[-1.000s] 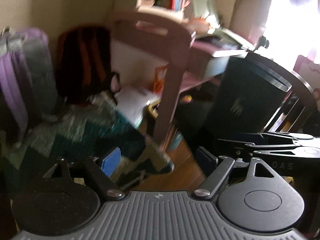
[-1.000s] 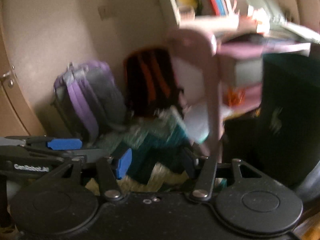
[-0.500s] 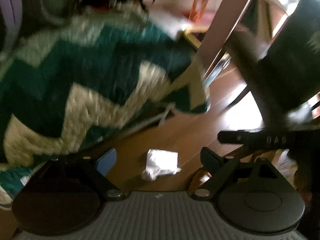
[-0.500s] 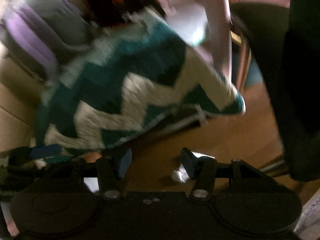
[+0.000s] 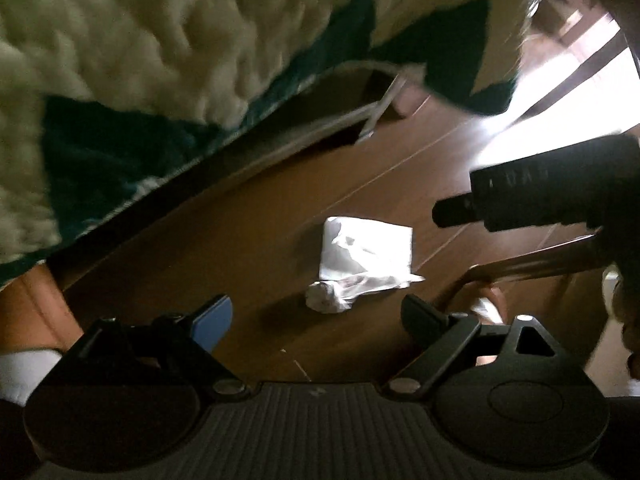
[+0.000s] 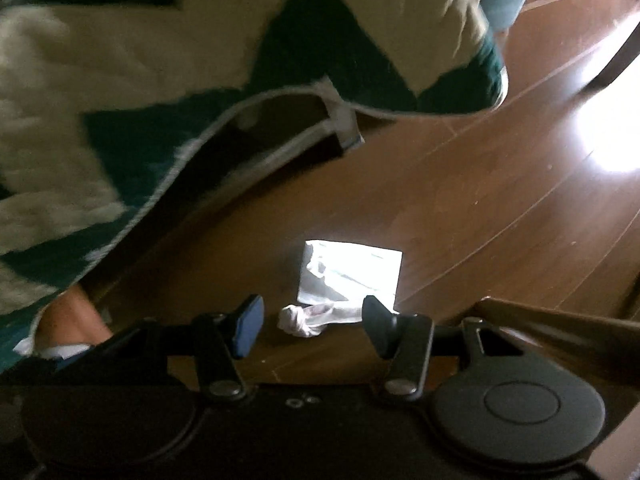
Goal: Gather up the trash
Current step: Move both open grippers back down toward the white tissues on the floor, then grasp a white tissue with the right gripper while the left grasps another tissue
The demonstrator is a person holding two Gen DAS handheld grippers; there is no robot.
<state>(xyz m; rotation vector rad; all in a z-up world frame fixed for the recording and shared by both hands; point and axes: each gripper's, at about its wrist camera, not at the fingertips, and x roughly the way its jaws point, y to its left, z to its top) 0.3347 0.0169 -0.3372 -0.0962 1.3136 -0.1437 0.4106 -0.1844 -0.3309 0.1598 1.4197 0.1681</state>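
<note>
A crumpled white tissue (image 5: 362,262) lies on the brown wooden floor, partly unfolded with a twisted end. It also shows in the right wrist view (image 6: 344,284). My left gripper (image 5: 318,320) is open and empty, hovering just short of the tissue. My right gripper (image 6: 314,326) is open and empty, its fingers either side of the tissue's twisted end, above the floor. The right gripper's body shows in the left wrist view (image 5: 540,196) to the right of the tissue.
A teal and cream zigzag blanket (image 5: 140,52) hangs over a low frame at the upper left, also in the right wrist view (image 6: 140,60). A chair leg (image 5: 520,268) stands at the right. A person's leg and white sock (image 6: 68,328) are at the left.
Both grippers have tilted down from the room towards the floor and moved closer to the tissue, which now lies just ahead of both. Both stayed open.
</note>
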